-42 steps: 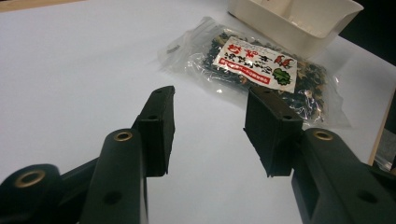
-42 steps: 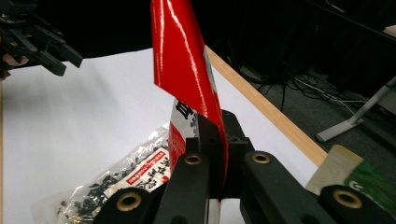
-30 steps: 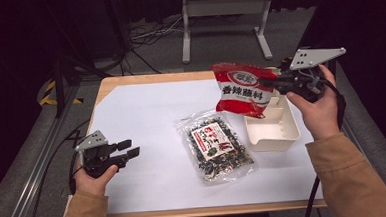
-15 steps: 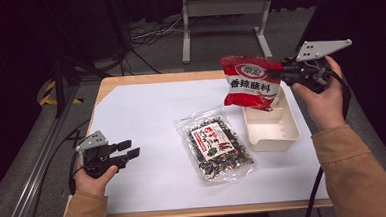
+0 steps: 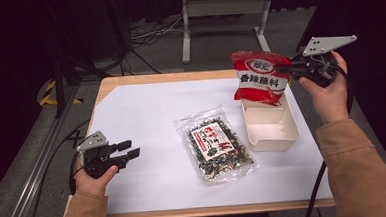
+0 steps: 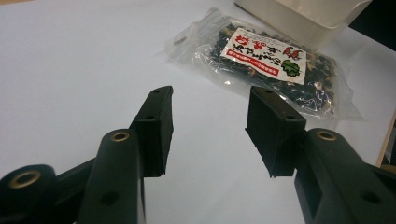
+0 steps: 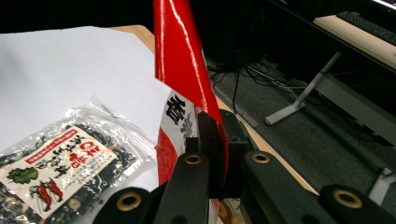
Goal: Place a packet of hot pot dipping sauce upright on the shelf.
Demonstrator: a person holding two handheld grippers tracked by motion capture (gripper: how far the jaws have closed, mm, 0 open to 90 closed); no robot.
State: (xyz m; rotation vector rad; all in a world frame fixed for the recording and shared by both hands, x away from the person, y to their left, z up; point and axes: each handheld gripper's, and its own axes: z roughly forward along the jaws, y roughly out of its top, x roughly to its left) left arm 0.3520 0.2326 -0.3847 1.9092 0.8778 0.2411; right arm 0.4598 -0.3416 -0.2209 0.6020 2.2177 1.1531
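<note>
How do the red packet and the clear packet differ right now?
The red packet is opaque; the clear packet shows its dark contents. The red packet hangs in the air above the white bin, pinched by the right tool; the clear packet lies flat on the table, untouched. Both are sealed food pouches with printed labels.

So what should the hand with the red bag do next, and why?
Probably lower it into the white bin. The right hand-held gripper is shut on the red bag, which hangs just above the bin's far end, not yet inside. The left hand-held gripper rests open, away from the clear bag.
</note>
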